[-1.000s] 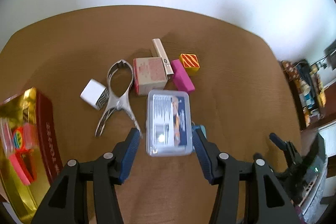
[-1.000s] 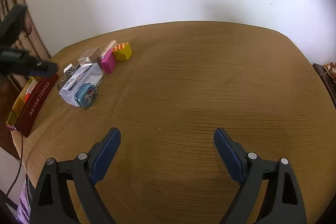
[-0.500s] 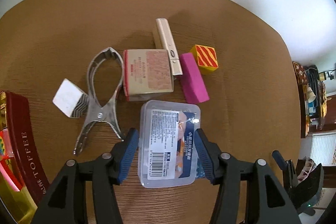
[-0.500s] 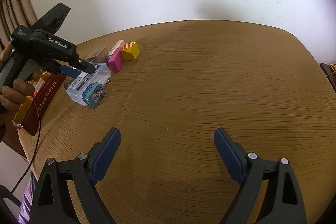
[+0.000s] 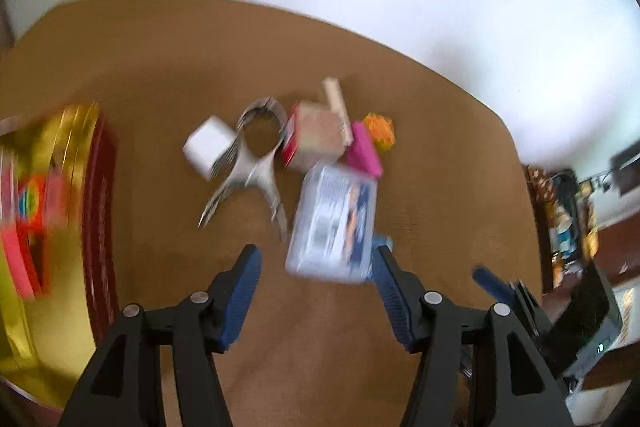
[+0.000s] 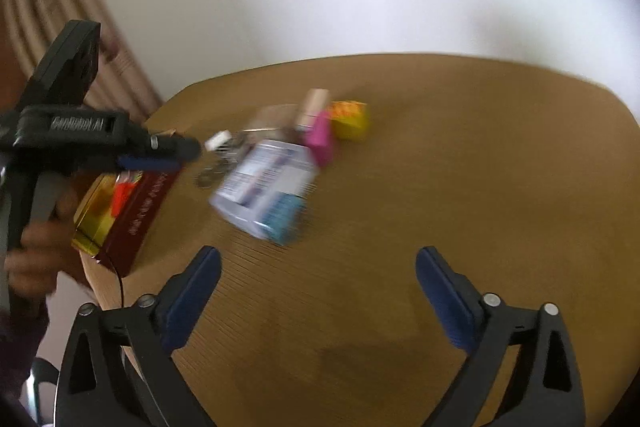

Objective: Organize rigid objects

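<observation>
Bright daylight, heavy motion blur, fisheye-warped edges

pink block (image 5: 363, 149), orange-striped yellow cube (image 5: 381, 131)

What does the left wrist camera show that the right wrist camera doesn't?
Only the left wrist view shows the metal tongs clearly and the cluttered shelf beyond the table. Only the right wrist view shows the person's hand holding the left claw and the curtain. Both show the clear plastic box, the pink block and the toffee tin.
</observation>
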### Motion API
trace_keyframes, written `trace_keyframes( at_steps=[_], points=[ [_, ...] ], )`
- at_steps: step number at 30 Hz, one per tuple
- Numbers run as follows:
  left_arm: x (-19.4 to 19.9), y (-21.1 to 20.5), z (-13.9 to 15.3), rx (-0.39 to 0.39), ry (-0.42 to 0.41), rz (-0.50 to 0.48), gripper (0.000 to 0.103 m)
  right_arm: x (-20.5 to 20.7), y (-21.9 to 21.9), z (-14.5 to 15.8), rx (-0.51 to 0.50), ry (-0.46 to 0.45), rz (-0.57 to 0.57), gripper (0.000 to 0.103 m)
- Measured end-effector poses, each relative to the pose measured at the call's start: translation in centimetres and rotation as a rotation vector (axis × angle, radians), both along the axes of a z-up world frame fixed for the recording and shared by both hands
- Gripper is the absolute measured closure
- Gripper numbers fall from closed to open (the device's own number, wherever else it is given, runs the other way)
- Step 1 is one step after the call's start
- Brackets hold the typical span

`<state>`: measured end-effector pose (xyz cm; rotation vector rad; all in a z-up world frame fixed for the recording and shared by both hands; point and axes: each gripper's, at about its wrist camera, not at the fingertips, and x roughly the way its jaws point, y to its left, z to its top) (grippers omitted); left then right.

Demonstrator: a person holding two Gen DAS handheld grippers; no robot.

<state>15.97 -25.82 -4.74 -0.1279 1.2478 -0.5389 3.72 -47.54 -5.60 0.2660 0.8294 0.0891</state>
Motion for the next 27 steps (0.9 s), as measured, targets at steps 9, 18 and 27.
trace_keyframes(
  at_steps=[9, 18, 27],
  points=[
    [-3.8, 3.9, -4.0, 0.001, 0.121, -0.016, 0.044, 4.1, 0.6, -3.4, -0.085, 0.021, 0.241, 0.017],
    [-4.9, 3.1, -4.7, 0.074, 0.098, -0.054, 0.044, 7.6, 2.0, -4.3, -0.207, 0.067, 0.551, 0.057],
    [-4.7, 2.4, -5.3, 0.118, 0.108, -0.06, 0.044, 7.2, 1.5, -4.1, -0.241, 0.092, 0.575, 0.064]
  ],
)
